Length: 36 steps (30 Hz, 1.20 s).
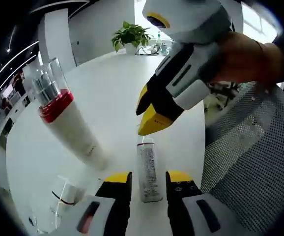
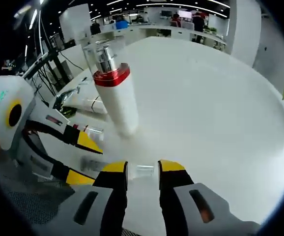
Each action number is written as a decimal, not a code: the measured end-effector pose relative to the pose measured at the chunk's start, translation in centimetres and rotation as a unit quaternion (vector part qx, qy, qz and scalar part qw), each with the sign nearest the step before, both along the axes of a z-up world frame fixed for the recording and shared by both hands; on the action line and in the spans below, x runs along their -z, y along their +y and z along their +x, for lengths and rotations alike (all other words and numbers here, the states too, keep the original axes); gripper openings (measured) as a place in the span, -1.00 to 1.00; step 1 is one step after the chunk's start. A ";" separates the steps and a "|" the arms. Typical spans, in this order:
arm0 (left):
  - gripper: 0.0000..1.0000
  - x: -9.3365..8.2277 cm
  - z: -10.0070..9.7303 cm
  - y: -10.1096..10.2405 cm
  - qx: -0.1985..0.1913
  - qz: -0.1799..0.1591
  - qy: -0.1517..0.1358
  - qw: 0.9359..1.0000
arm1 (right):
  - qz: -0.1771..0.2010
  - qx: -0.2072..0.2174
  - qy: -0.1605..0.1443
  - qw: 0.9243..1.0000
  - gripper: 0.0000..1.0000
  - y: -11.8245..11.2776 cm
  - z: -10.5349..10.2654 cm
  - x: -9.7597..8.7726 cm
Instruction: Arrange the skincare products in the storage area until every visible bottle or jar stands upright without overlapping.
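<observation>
1. While the tall white bottle (image 1: 71,123) with red band and clear cap stands left of centre in the left gripper view, a small clear tube (image 1: 149,171) lies flat on the white table (image 1: 107,88) at bottom centre.
2. Same view: left gripper (image 1: 148,181) jaws sit either side of the tube with a narrow gap; cannot tell if they touch it. Right gripper (image 1: 149,115) comes in from upper right, yellow tips close together just above the tube's far end.
3. Same view: another white bottle (image 1: 66,194) with clear cap lies at lower left; potted plant (image 1: 131,37) at top; mesh chair back (image 1: 255,157) at right.
4. Right gripper view: right gripper (image 2: 142,169) at bottom centre, jaws narrowly apart, clear tube (image 2: 143,170) between the tips; contact unclear.
5. Same view: tall white bottle (image 2: 113,88) upright, upper centre-left. Left gripper (image 2: 80,160) at left, jaws parted around the tube's other end (image 2: 90,164). More products (image 2: 83,102) lie behind it on the table (image 2: 206,98).
</observation>
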<state>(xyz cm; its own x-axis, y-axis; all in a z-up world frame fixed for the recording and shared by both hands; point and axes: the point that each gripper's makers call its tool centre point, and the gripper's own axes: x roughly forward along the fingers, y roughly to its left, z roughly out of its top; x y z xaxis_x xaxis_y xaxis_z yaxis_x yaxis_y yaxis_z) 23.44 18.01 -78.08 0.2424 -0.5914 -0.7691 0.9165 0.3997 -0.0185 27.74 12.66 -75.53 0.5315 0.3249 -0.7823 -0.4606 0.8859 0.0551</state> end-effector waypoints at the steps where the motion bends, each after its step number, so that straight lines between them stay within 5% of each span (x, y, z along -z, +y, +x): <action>1: -0.45 0.2 0.0 -0.1 -0.004 0.000 0.004 1.000 | -0.002 -0.001 -0.001 1.000 -0.54 0.0 0.0 0.0; 6: -0.56 1.8 0.4 0.5 -0.013 0.033 -0.008 0.999 | -0.008 -0.006 -0.007 1.000 -0.54 0.0 0.1 -0.1; 12: -0.58 1.6 0.5 0.9 -0.010 0.039 -0.018 0.999 | -0.004 -0.009 -0.010 1.000 -0.54 0.2 0.1 -0.2; 20: -0.61 0.4 0.3 2.5 -0.028 0.019 0.035 0.999 | -0.005 -0.008 -0.020 1.000 -0.53 0.1 0.4 -0.4; 29: -0.62 -2.2 1.8 3.4 -0.071 -0.050 0.039 0.995 | 0.122 0.047 -0.045 0.990 -0.45 1.4 1.6 -2.7; 35: -0.63 -4.0 2.7 2.9 -0.097 -0.123 0.045 0.987 | 0.241 0.096 0.012 0.966 -0.24 2.6 1.2 -2.6; 36: -0.63 -4.3 2.7 2.7 -0.097 -0.135 0.048 0.985 | 0.269 0.112 0.027 0.956 -0.24 3.0 1.1 -2.7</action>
<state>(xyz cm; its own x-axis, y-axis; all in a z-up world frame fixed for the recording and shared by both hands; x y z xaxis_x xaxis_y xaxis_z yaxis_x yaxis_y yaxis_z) 26.14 20.75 -73.78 0.3045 -0.7273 -0.6151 0.8119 0.5359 -0.2317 28.80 15.62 -72.83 0.5983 0.5707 -0.5624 -0.2465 0.7990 0.5485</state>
